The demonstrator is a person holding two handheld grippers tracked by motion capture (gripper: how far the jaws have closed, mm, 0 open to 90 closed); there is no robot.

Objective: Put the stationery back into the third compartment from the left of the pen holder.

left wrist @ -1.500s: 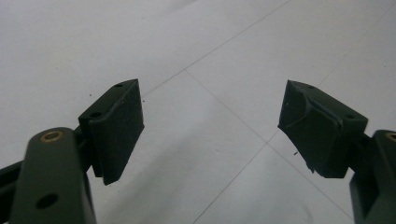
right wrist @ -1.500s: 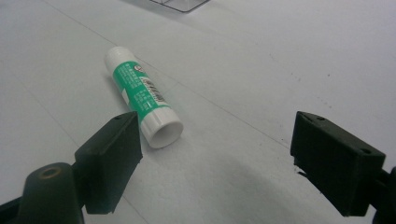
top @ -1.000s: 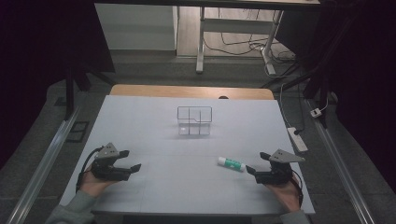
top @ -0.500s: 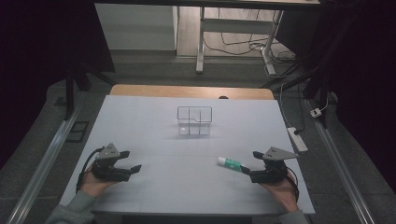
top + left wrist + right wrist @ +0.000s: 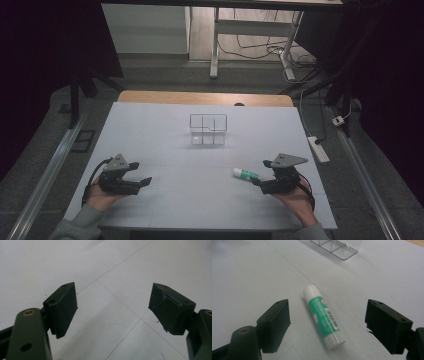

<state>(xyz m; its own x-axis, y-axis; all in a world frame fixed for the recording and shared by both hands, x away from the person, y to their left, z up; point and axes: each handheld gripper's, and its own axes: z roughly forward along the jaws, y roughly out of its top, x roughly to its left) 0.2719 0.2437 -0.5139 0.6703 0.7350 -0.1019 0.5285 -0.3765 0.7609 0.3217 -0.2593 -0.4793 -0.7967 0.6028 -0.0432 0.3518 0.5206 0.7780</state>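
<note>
Change, right tongs: since the frames a second ago the right tongs [image 5: 264,176] have edged toward the glue stick [image 5: 246,174]; their tips now sit at its near end, where before a clear gap lay between them.
Change, left tongs: the left tongs [image 5: 141,173] lie where they lay before, low at the near left of the bench [image 5: 165,150].
Right tongs, state: jaws spread wide and holding nothing; in the right gripper view the glue stick [image 5: 323,316] lies flat on the bench between the two pads [image 5: 276,322], touching neither.
Left tongs, state: jaws wide apart and empty; in the left gripper view bare bench [image 5: 117,277] with thin seam lines shows between them.
Hands: the left hand [image 5: 100,199] and the right hand [image 5: 294,199] come in from the bottom edge, each gripping its tool.
Glue stick: white tube with a green label, lying on its side at the near right of the bench, its white cap pointing away from the right tongs.
Clear organiser: a transparent divided box [image 5: 208,129] stands past mid-bench, well apart from the glue stick and both tongs.
Surface: pale grey-white sheet over the bench, with a wooden edge [image 5: 205,97] showing at the far side.
Room: dim; beyond the bench a grey floor, white table legs [image 5: 215,42], loose cables, and a power strip [image 5: 318,149] on the floor at the right.
</note>
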